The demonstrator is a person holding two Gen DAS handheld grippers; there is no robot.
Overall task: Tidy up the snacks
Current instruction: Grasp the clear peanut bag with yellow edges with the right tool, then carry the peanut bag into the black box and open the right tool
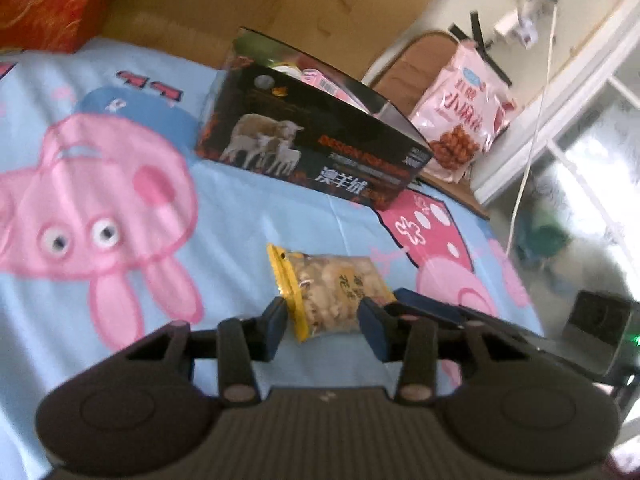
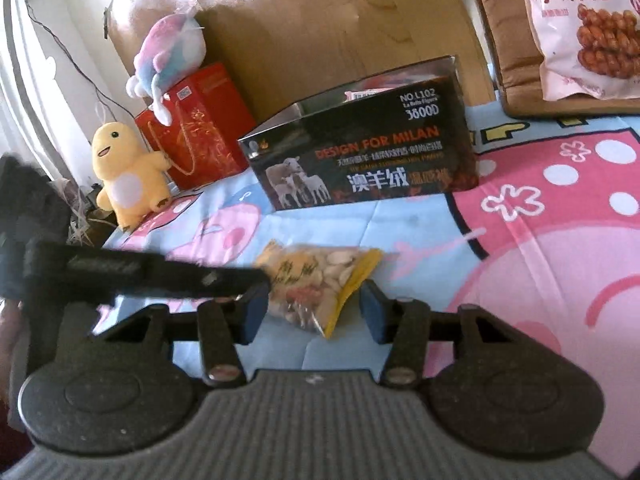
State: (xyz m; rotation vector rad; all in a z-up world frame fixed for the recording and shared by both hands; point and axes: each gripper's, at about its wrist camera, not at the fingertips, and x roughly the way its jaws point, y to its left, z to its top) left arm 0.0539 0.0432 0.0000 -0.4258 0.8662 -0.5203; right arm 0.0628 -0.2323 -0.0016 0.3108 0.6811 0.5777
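Observation:
A clear snack packet (image 1: 332, 288) with yellow ends and pale nuts inside lies on the cartoon bedsheet (image 1: 120, 184). My left gripper (image 1: 325, 326) straddles its near end, and both blue pads touch its sides. In the right wrist view the same packet (image 2: 316, 276) sits between the pads of my right gripper (image 2: 312, 316), with a gap on the right side. The left gripper's black body (image 2: 140, 270) reaches in from the left to the packet's end. A finger of the right gripper (image 1: 424, 306) shows just right of the packet. Behind stands an open black box (image 1: 320, 144) (image 2: 360, 152) with snacks inside.
A pink bag of twisted snacks (image 1: 464, 116) (image 2: 584, 28) leans at the back right on a brown cushion. A red gift bag (image 2: 196, 124), a yellow plush (image 2: 128, 172) and a pastel plush (image 2: 172, 48) sit at the back left. Brown cardboard (image 2: 340, 20) stands behind the box.

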